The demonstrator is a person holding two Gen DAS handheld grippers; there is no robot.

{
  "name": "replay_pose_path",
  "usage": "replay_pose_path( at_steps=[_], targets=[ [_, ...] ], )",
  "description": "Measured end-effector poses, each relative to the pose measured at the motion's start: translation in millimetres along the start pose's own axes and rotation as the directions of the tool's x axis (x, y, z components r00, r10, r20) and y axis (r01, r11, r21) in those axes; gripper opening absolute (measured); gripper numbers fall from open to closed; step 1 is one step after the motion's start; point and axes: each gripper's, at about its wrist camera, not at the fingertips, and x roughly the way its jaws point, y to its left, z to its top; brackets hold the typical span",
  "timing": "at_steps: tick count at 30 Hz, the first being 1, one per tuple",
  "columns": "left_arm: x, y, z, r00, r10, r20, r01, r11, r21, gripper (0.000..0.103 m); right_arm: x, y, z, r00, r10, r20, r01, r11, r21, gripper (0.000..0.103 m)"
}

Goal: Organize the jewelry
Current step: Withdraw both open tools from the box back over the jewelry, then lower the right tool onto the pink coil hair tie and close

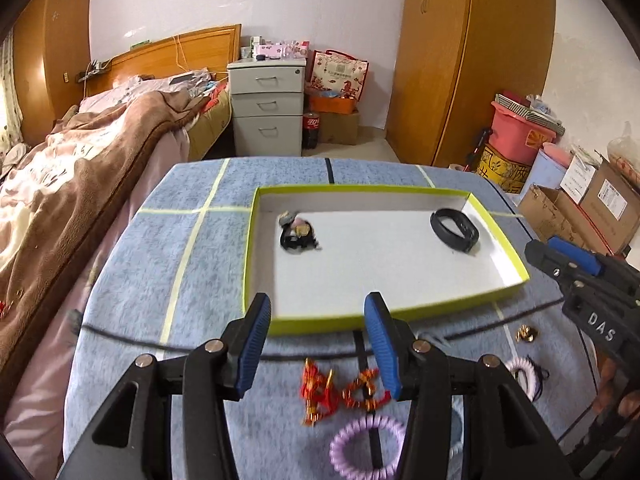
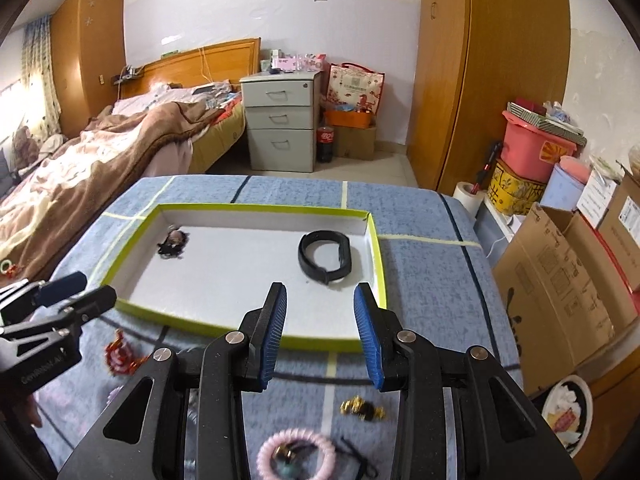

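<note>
A shallow white tray with a green rim (image 1: 251,240) (image 2: 378,248) lies on the blue cloth table. Inside it are a black wristband (image 1: 454,229) (image 2: 324,256) at the right and a black hair tie with a charm (image 1: 298,234) (image 2: 174,242) at the left. On the cloth in front of the tray lie a red ornament (image 1: 340,390) (image 2: 120,356), a purple spiral hair tie (image 1: 366,446), a gold piece (image 1: 526,334) (image 2: 362,408) and a pink spiral hair tie (image 2: 296,458). My left gripper (image 1: 318,308) (image 2: 80,290) and right gripper (image 2: 320,296) (image 1: 546,246) hover open over the tray's near rim, nothing between their fingers.
A bed with a brown blanket (image 1: 80,168) runs along the table's left side. Cardboard boxes (image 2: 560,272) and a pink tub (image 2: 532,148) crowd the right. A grey drawer unit (image 1: 268,108) and a wooden wardrobe (image 1: 472,60) stand beyond the far table edge.
</note>
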Motion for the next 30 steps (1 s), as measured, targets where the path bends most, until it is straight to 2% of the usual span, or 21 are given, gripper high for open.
replay_pose_path(
  at_steps=[2, 6, 11, 14, 17, 22, 25, 30],
  targets=[
    [-3, 4, -7, 1.000, -0.022, -0.011, 0.022, 1.000, -0.017, 0.051, -7, 1, -6, 1.000, -0.003, 0.008, 0.003, 1.000, 0.000, 0.036],
    [-13, 8, -21, 1.000, 0.008, -0.008, -0.008, 1.000, -0.019, 0.051, -18, -7, -19, 1.000, 0.027, 0.007, -0.028, 0.999, 0.030, 0.036],
    [-27, 17, -37, 0.998, -0.067, 0.008, 0.067, 0.996, -0.055, 0.052, -28, -18, -41, 0.999, 0.038, -0.001, -0.038, 0.998, 0.040, 0.036],
    [-34, 21, -45, 0.996, -0.084, 0.019, 0.085, 0.994, -0.070, 0.054, -32, -27, -52, 0.998, 0.058, -0.011, -0.057, 0.996, 0.062, 0.036],
    [-38, 21, -52, 0.998, -0.066, 0.018, 0.067, 0.996, -0.062, 0.055, -34, -35, -64, 0.997, 0.074, -0.031, -0.072, 0.995, 0.074, 0.036],
    [-40, 25, -67, 0.997, -0.082, -0.005, 0.081, 0.994, -0.067, 0.062, -37, -50, -84, 0.995, 0.081, -0.058, -0.074, 0.991, 0.110, 0.037],
    [-38, 24, -74, 0.994, -0.104, -0.040, 0.101, 0.993, -0.057, 0.062, -35, -53, -92, 0.994, 0.075, -0.082, -0.066, 0.992, 0.106, 0.037],
    [-36, 24, -84, 0.994, -0.083, -0.066, 0.080, 0.995, -0.058, 0.062, -36, -49, -96, 0.991, 0.105, -0.079, -0.097, 0.991, 0.093, 0.037]
  ],
)
